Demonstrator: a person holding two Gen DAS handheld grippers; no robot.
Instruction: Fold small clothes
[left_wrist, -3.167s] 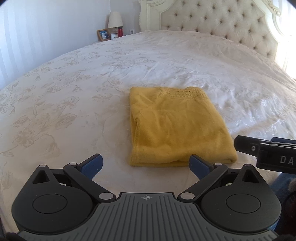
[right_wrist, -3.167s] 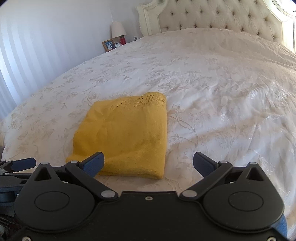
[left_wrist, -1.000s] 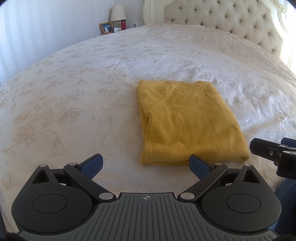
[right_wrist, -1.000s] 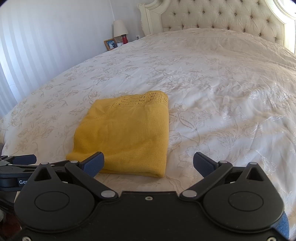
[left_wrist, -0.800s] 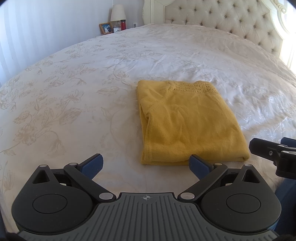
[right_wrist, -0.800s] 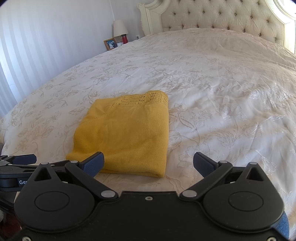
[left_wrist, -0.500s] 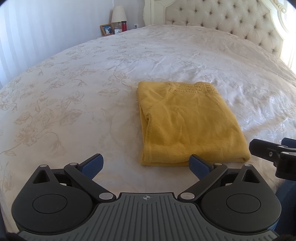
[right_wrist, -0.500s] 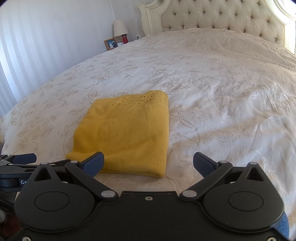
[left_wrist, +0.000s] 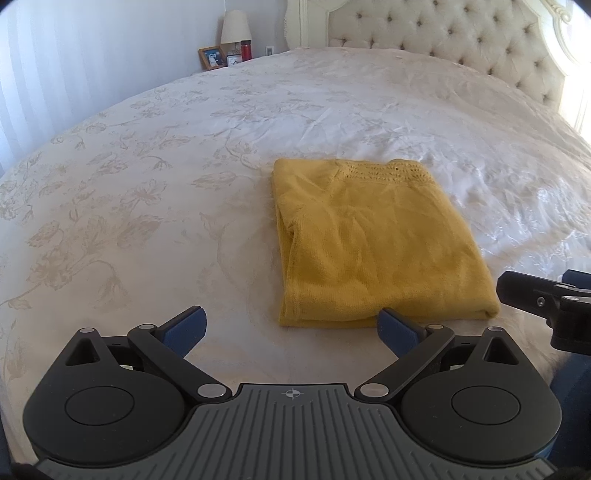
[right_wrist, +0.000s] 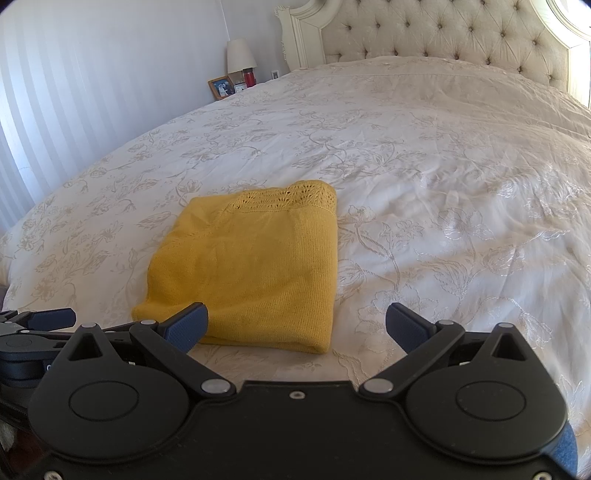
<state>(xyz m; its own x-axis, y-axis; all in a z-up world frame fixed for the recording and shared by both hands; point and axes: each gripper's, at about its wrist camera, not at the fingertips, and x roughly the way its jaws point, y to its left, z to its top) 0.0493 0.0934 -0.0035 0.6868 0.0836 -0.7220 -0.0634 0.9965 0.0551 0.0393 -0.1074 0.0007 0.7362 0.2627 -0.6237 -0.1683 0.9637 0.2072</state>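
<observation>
A yellow knit garment (left_wrist: 373, 243) lies folded into a flat rectangle on the white floral bedspread (left_wrist: 147, 192), its lace-patterned hem at the far edge. My left gripper (left_wrist: 291, 328) is open just short of the garment's near edge, holding nothing. In the right wrist view the same garment (right_wrist: 255, 266) sits ahead and to the left. My right gripper (right_wrist: 297, 325) is open and empty near the garment's near right corner. Each gripper shows at the edge of the other's view: the right one (left_wrist: 543, 299), the left one (right_wrist: 40, 321).
A tufted cream headboard (left_wrist: 443, 40) rises at the far end of the bed. A bedside table at the far left holds a lamp (left_wrist: 235, 26), a picture frame (left_wrist: 211, 58) and a red jar (left_wrist: 245, 49). A striped wall (right_wrist: 74, 92) runs along the left.
Both grippers stay open and nearly still. The views have drifted slightly over the last seconds; the folded garment has not moved.
</observation>
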